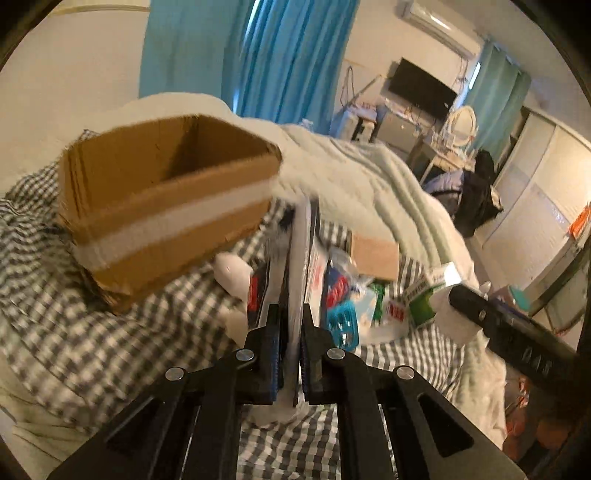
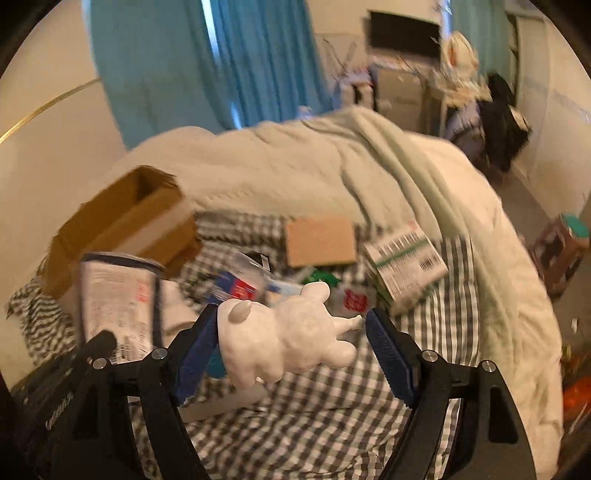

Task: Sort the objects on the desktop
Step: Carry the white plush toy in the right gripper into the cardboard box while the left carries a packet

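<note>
left gripper [image 1: 291, 325]: clamping a flat white packet [image 1: 301, 258], edge-on, cardboard box [image 1: 166, 206] at ten o'clock.
right gripper [image 2: 291, 325]: gaping around white figurine [image 2: 284, 332]; possibly touching left pad, blurred.

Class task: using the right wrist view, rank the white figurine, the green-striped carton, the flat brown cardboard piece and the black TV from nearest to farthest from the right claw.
1. White figurine: between the right claw's fingers.
2. Green-striped carton: just ahead, to the right.
3. Flat brown cardboard piece: farther up the checked cloth, centre.
4. Black TV: on the far wall.
</note>
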`<state>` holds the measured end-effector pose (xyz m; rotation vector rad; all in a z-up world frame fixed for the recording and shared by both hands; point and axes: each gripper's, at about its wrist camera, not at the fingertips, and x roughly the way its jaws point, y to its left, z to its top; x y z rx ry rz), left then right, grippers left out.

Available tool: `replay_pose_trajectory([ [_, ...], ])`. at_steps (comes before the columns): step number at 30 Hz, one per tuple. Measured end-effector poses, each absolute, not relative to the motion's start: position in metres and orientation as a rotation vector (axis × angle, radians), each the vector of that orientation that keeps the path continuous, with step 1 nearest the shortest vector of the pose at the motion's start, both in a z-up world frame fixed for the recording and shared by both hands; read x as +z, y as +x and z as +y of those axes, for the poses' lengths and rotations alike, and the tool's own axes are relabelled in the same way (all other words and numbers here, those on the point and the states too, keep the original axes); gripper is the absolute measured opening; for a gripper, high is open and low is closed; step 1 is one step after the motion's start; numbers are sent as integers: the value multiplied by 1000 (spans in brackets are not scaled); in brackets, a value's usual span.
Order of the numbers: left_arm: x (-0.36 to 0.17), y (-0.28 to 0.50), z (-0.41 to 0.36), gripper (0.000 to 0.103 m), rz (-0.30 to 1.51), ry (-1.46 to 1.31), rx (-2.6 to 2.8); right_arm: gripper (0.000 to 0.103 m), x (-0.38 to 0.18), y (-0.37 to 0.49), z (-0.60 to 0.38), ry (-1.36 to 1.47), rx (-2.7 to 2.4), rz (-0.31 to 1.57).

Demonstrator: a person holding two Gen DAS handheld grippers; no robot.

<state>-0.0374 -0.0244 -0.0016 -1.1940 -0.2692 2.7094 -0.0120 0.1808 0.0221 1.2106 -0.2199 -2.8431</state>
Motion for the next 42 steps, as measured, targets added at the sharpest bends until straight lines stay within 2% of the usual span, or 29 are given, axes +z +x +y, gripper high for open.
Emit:
replay_pose_trajectory([
  [6, 79, -73, -76, 7, -343, -1167, 2797, 79, 94, -33, 109, 1066, -2793, 71],
  [11, 151, -112, -105, 7, -228, -1095, 2834, 79, 166, -76, 69, 977, -2680, 36],
  [15, 171, -135, -122, 7, -136, -1067, 2864, 79, 211, -133, 56, 1011, -2593, -75],
  [17, 162, -153, -128, 7, -111, -1088, 2873, 79, 221, -149, 50, 1003, -2589, -45],
  [21, 122, -185, -141, 7, -127, -1244, 2829, 79, 199, -184, 42, 997, -2526, -83],
  [24, 102, -203, -155, 7, -204, -1341, 2801, 79, 141, -213, 33, 1145, -2413, -222],
  [27, 88, -215, -158, 7, -106, -1342, 2837, 79, 94, -238, 23, 1275, -2359, -235],
  [29, 83, -221, -163, 7, -80, -1338, 2848, 79, 83, -246, 17, 1290, -2361, -204],
  [32, 74, -228, -175, 8, -145, -1394, 2867, 80, 79, -253, 14, 1256, -2355, -242],
  [33, 73, -232, -178, 11, -166, -1413, 2866, 83, 81, -256, 15, 1231, -2359, -266],
  [34, 72, -233, -181, 19, -178, -1434, 2865, 86, 83, -255, 17, 1220, -2371, -272],
  [35, 70, -232, -184, 24, -194, -1453, 2864, 91, 86, -256, 15, 1215, -2385, -270],
  [37, 72, -230, -184, 42, -205, -1455, 2879, 91, 90, -254, 19, 1196, -2405, -272],
  [39, 78, -226, -186, 54, -218, -1430, 2889, 91, 97, -249, 23, 1187, -2421, -277],
  [42, 93, -215, -183, 65, -228, -1371, 2899, 91, 111, -233, 39, 1171, -2465, -258],
])
